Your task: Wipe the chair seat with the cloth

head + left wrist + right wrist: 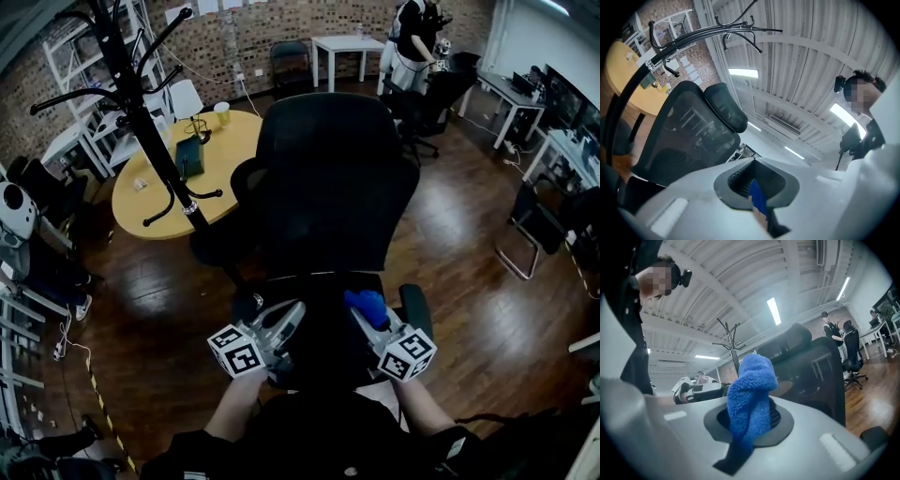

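Observation:
A black mesh office chair (330,178) stands right in front of me, its dark seat (323,314) just below the backrest. My right gripper (367,315) is over the seat's right side, shut on a blue fluffy cloth (366,303). In the right gripper view the cloth (751,394) bulges up out of the right gripper (750,423). My left gripper (284,325) hovers over the seat's left side. Its jaws are together in the left gripper view (757,183), with only a thin blue sliver in the slit. Both gripper cameras point upward, past the backrest (689,136) to the ceiling.
A black coat rack (141,103) rises at the left, in front of a round yellow table (225,141) holding small items. The chair's right armrest (415,309) is beside the right gripper. More chairs, desks and a standing person (412,42) are at the back right.

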### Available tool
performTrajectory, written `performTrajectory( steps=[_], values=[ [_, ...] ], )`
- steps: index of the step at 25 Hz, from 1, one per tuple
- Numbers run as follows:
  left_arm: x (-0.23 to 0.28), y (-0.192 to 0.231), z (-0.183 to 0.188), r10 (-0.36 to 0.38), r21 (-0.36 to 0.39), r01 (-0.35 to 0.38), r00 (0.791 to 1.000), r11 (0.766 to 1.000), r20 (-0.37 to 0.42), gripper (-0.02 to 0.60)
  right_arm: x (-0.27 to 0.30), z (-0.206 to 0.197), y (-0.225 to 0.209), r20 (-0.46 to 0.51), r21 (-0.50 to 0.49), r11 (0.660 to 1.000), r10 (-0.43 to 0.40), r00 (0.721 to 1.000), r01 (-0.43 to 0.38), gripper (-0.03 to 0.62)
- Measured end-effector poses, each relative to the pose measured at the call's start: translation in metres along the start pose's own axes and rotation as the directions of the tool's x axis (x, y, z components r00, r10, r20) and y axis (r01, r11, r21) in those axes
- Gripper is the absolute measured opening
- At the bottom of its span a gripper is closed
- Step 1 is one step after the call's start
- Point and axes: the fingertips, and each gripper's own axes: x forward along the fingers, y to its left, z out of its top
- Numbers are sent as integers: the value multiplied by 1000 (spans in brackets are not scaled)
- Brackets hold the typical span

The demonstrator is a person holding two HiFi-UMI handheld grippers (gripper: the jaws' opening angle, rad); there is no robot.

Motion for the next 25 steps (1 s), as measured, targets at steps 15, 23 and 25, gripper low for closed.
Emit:
performTrajectory(
  steps=[15,23,25],
  values=[
    [-68,-33,-31,81,42,-82,996,996,39,2,-31,-10,58,38,4,998,68,997,-68,35],
    [-134,-97,-58,-24,65,22,999,998,26,2,-103,-38,128,53,7,997,-81,995,81,35],
    [-162,-106,-65,-6,55,4,1000,998,26,2,-115,-48,152,43,18,996,-90,995,89,35]
  ],
)
